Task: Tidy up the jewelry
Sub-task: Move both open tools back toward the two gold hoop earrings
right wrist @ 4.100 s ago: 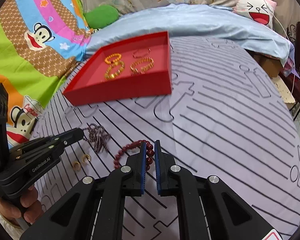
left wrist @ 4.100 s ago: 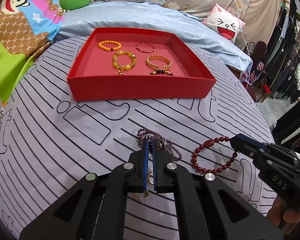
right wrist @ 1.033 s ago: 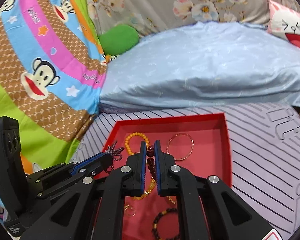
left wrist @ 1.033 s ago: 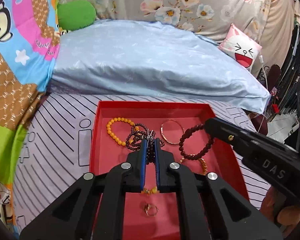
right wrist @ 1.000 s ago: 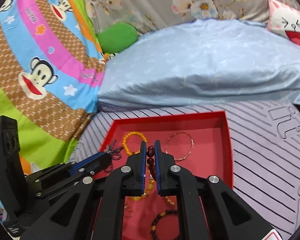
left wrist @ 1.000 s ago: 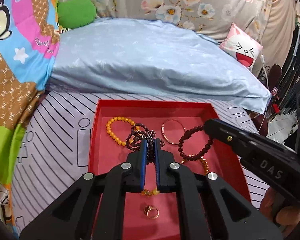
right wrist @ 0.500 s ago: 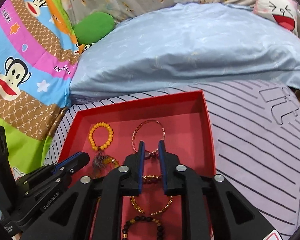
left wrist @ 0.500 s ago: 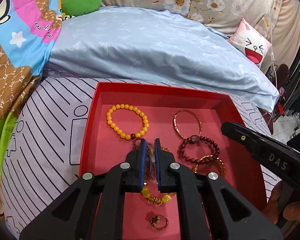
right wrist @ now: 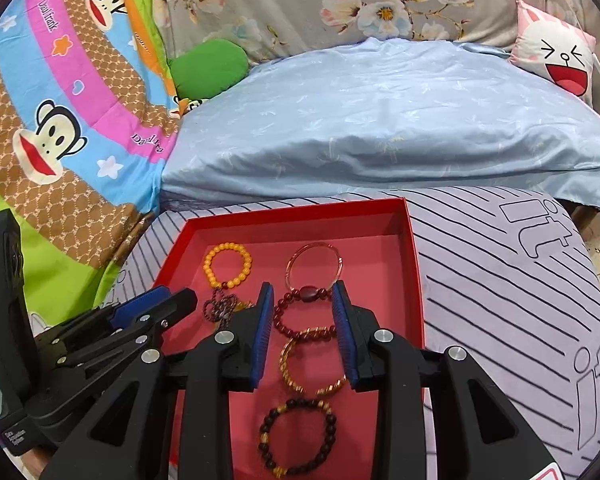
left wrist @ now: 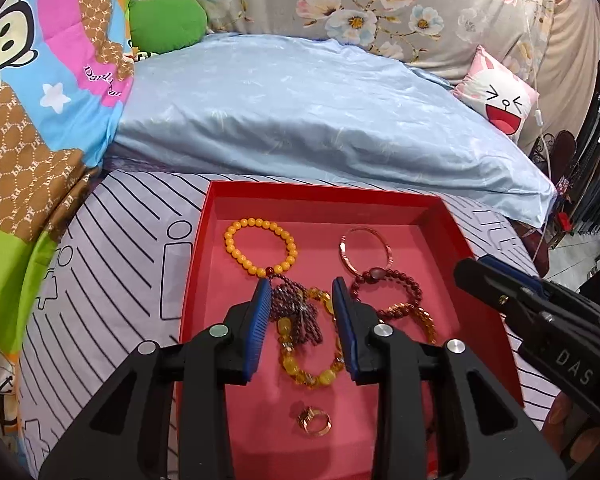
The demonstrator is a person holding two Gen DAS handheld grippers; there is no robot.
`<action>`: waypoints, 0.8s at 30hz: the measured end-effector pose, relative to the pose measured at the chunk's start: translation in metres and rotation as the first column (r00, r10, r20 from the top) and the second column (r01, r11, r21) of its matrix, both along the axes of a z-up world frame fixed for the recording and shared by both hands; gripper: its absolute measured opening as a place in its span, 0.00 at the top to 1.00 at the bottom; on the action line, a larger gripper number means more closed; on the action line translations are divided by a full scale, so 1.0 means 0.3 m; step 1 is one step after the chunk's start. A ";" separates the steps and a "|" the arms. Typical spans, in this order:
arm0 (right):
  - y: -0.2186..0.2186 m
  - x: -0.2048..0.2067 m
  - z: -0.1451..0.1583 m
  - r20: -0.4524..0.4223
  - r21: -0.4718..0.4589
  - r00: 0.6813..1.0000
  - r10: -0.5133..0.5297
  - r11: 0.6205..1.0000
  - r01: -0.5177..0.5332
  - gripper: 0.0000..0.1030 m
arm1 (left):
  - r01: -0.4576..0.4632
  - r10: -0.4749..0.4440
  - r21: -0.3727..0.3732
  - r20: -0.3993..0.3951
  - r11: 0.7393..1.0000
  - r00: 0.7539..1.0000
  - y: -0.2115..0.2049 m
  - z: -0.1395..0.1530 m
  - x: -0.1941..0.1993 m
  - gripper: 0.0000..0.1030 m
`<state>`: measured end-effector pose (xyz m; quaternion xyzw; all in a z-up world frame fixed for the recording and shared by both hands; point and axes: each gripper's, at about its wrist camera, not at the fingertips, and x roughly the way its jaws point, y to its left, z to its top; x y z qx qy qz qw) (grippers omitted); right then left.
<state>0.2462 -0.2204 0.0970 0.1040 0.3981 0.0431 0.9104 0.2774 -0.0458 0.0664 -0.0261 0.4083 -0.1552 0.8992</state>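
Observation:
A red tray (left wrist: 320, 194) (right wrist: 414, 264) lies on a striped purple cloth. My left gripper (left wrist: 300, 322) is open over it, empty. Between its fingers lies a dark purple bead strand (left wrist: 296, 312) (right wrist: 218, 308) on an amber bracelet (left wrist: 300, 364). My right gripper (right wrist: 302, 326) is open, empty, above a dark red bead bracelet (right wrist: 300, 314) (left wrist: 388, 288). The tray also holds an orange bead bracelet (left wrist: 260, 248) (right wrist: 228, 266), a thin bangle (left wrist: 364, 250) (right wrist: 314, 264), a gold bead bracelet (right wrist: 312, 366), a dark bead bracelet (right wrist: 296, 436) and a gold ring (left wrist: 314, 424).
A light blue pillow (left wrist: 320, 112) lies behind the tray. A green cushion (left wrist: 166, 22), a cartoon monkey blanket (right wrist: 60, 120) and a pink cat cushion (right wrist: 556, 52) surround it. Striped cloth (right wrist: 500, 300) extends right of the tray.
Both grippers carried their bead strands from the cloth over the tray, lowered and opened. The purple strand and the dark red bracelet now lie in the tray.

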 end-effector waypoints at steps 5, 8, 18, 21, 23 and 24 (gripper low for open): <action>0.012 -0.094 0.027 0.017 -0.016 1.000 0.010 1.000 -0.010 0.71 | 0.010 -0.011 0.017 0.025 1.000 1.000 0.000 0.034 -0.087 0.71; 0.019 -0.166 0.040 0.023 -0.033 1.000 0.021 0.999 -0.020 0.71 | 0.019 -0.019 0.009 0.026 1.000 0.999 0.012 0.049 -0.149 0.70; 0.041 -0.425 0.011 -0.013 -0.039 0.999 0.034 0.999 -0.035 0.71 | 0.004 -0.005 0.034 0.036 0.999 0.999 0.051 0.042 -0.398 0.70; 0.051 -0.496 -0.019 -0.035 -0.036 0.998 0.044 0.998 -0.045 0.71 | -0.008 0.008 0.031 0.026 0.999 1.000 0.082 0.021 -0.474 0.70; 0.065 -0.537 -0.039 -0.046 -0.047 0.997 0.055 0.997 -0.057 0.71 | -0.010 0.009 0.026 0.017 1.000 1.000 0.102 0.008 -0.510 0.70; 0.073 -0.560 -0.051 -0.054 -0.054 0.997 0.063 0.996 -0.066 0.71 | -0.015 0.015 0.027 0.012 1.000 1.000 0.115 -0.001 -0.534 0.70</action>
